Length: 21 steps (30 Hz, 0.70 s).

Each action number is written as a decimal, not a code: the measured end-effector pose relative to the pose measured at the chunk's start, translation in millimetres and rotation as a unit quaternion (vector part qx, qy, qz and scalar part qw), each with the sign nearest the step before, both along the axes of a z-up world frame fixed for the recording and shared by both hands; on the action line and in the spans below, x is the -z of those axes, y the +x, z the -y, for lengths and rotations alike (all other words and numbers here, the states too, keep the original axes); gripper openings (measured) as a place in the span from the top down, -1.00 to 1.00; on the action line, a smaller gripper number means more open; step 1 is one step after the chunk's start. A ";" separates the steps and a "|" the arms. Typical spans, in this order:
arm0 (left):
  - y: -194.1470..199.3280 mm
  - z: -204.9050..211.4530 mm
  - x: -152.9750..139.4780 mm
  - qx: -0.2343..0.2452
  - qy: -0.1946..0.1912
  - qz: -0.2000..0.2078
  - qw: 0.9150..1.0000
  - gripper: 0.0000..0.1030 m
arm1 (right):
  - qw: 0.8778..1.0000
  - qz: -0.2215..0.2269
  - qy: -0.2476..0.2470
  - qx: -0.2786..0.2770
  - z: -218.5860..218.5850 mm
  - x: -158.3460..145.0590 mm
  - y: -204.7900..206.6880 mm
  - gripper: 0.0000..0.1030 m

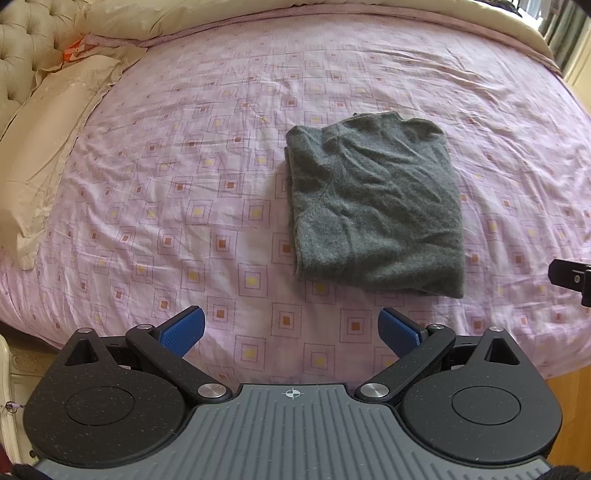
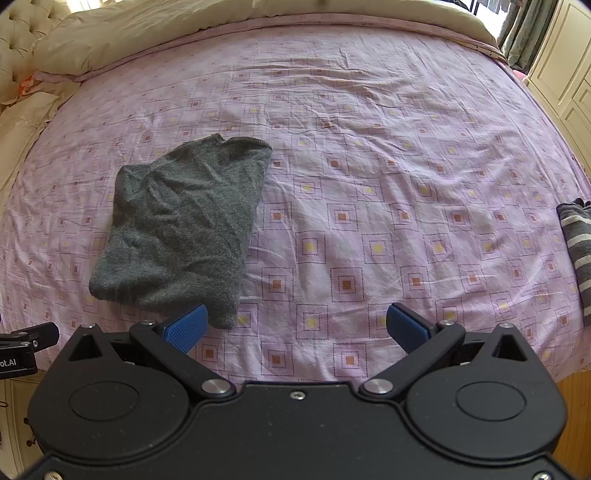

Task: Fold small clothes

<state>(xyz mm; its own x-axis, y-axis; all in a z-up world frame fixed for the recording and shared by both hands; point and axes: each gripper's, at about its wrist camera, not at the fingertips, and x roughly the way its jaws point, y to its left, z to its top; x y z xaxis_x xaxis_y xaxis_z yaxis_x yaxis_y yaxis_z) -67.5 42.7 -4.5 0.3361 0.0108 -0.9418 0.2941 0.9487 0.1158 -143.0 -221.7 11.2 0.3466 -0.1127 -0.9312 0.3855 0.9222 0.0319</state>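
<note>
1. Sweater (image 1: 373, 206), grey knit, lies folded into a thick rectangle on the bed (image 1: 184, 155), near the edge closest to me, on the pink sheet with its square pattern.
2. My left tongs (image 1: 291, 330) are spread wide and hold nothing; the sweater sits ahead of them and off to their right.
3. My right tongs (image 2: 295, 326) are also spread and empty; the sweater (image 2: 184, 225) lies ahead and to their left, its near corner just beyond the left blue pad (image 2: 186, 326). I cannot tell whether pad and cloth touch.
4. So the sweater lies between my two hands, its long axis running away from me toward the far duvet (image 2: 184, 29), the neckline end farthest off.
5. I judge the right hand nearer to the near hem; the left has a short reach across.
6. A striped garment (image 2: 576, 251) waits at the far right edge of the bed, well apart from the grey one.
7. My reading: this piece looks close to done, so one more fold along the long axis or moving to the striped one seems next.
</note>
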 end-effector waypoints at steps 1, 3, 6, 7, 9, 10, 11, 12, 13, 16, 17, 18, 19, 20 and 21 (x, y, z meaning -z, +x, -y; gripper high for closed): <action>-0.2 0.6 0.3 0.000 0.000 0.000 1.000 -0.97 | 1.000 0.000 0.000 -0.001 0.4 0.3 -0.3 -0.99; -0.2 0.5 0.4 0.000 0.000 0.000 1.000 -0.97 | 1.000 0.000 0.000 -0.001 -0.1 0.2 0.0 -0.99; -0.3 0.6 0.6 0.000 -0.001 -0.001 1.000 -0.97 | 1.000 0.000 0.001 -0.002 0.3 0.2 1.3 -0.99; -0.4 1.3 0.6 0.001 -0.002 -0.002 1.000 -0.96 | 1.000 0.000 0.001 -0.003 0.6 0.2 2.2 -0.99; -0.6 2.1 0.5 0.001 -0.002 -0.001 1.000 -0.96 | 1.000 0.000 0.002 -0.003 1.1 0.5 2.8 -0.99; -0.6 2.5 0.3 0.002 -0.001 -0.001 1.000 -0.96 | 1.000 0.000 0.002 -0.003 1.0 0.6 2.7 -0.99; -0.3 2.9 0.4 0.002 -0.001 0.000 1.000 -0.97 | 1.000 -0.001 0.002 -0.003 1.2 0.7 3.4 -0.99; -0.2 3.2 0.2 0.002 -0.001 0.001 1.000 -0.97 | 1.000 -0.001 0.003 -0.004 2.1 1.0 3.9 -0.99; 0.0 3.1 0.1 0.002 -0.001 0.001 1.000 -0.97 | 1.000 -0.001 0.003 -0.004 2.1 1.0 3.9 -0.99; 0.4 3.1 0.3 0.002 -0.001 0.001 1.000 -0.97 | 1.000 -0.001 0.003 -0.003 2.1 1.2 4.3 -0.99; 0.4 3.1 0.4 0.002 -0.001 0.001 1.000 -0.97 | 1.000 -0.001 0.004 -0.003 3.5 2.1 4.5 -0.99; 0.4 3.2 0.4 0.002 -0.001 0.001 1.000 -0.97 | 1.000 -0.001 0.003 -0.003 3.8 2.3 4.4 -0.99; 0.3 3.2 0.5 0.002 0.000 0.001 1.000 -0.97 | 1.000 -0.001 0.003 -0.003 3.8 2.3 4.3 -0.99; 0.5 3.8 0.5 0.002 0.000 0.000 1.000 -0.97 | 1.000 -0.001 0.003 -0.003 3.9 2.4 4.5 -0.99; 0.6 4.3 0.4 0.002 0.000 0.000 1.000 -0.96 | 1.000 0.000 0.003 -0.003 4.1 2.4 4.2 -0.99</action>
<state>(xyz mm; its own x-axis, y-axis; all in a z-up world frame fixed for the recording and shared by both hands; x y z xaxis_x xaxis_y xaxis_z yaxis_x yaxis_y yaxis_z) -66.9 38.4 -4.9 0.3366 0.0087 -0.9416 0.2981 0.9476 0.1153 -138.8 -225.8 8.9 0.3465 -0.1041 -0.9322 0.3790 0.9246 0.0377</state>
